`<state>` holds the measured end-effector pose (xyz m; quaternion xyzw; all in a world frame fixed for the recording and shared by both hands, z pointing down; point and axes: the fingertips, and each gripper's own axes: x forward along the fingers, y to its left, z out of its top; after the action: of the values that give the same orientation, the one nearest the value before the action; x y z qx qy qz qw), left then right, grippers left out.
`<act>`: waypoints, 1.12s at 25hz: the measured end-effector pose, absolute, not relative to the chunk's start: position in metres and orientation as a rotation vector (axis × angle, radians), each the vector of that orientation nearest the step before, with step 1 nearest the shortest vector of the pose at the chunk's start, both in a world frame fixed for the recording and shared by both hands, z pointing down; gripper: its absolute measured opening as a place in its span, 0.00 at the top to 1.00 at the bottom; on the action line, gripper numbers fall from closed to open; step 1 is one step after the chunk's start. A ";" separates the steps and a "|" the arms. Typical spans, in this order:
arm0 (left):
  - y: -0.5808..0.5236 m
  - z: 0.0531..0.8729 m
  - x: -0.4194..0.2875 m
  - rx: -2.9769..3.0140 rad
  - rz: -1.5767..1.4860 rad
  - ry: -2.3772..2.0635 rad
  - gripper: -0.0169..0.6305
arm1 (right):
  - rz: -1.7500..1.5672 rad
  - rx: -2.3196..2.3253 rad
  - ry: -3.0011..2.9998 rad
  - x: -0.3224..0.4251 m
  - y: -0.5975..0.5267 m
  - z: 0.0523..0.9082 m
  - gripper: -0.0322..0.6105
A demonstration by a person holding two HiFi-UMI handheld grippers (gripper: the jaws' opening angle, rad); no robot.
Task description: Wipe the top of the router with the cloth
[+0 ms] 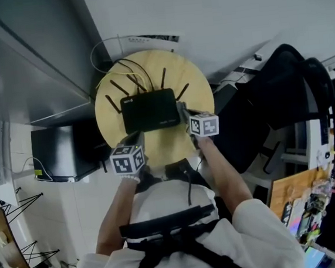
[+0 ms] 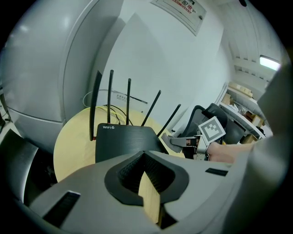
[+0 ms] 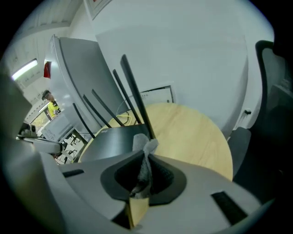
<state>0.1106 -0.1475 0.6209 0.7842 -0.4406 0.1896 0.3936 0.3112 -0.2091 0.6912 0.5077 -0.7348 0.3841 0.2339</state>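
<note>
Router (image 1: pixel 150 109) is sitting mid-table (image 1: pixel 149 64), antennas (image 3: pixel 132 91) standing up along its far edge, cables (image 1: pixel 128 66) trailing behind it.

Right gripper (image 3: pixel 145 157) is clamping a grey cloth (image 3: pixel 145 151). Only a small tuft is poking out past the tips. In the head view it is coming in at the router's right edge. Whether the cloth is touching the top, I cannot tell.

Left gripper (image 2: pixel 144 157) is hanging at the router's near-left corner, jaws pressed together with nothing between them. It is not steadying anything.

Risks from here, as I am judging them:
- So little cloth is showing that hard jaw plastic, not fabric, may be dragging on the lid and scuffing it if the angle is too flat.
- The router is lying loose, so a sideways stroke may be pushing it across the smooth wood towards the left rim.
- A stroke running too far back is going to catch the antennas or tug the cables.
- The thin pinch may be letting the cloth slip out under friction.
</note>
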 end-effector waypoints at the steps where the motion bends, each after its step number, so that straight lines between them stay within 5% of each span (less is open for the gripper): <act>1: -0.149 0.621 0.115 1.992 0.488 -1.116 0.99 | 1.060 1.388 -2.014 0.315 -0.212 0.695 0.89; 28: -0.160 0.626 0.182 1.942 0.561 -1.170 0.99 | 1.207 1.024 -2.125 0.305 -0.214 0.739 0.89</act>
<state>0.1824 -0.1599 0.6257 0.7648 -0.4609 0.2210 0.3922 0.3046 -0.2145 0.7388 0.3747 -0.7779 0.4419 0.2433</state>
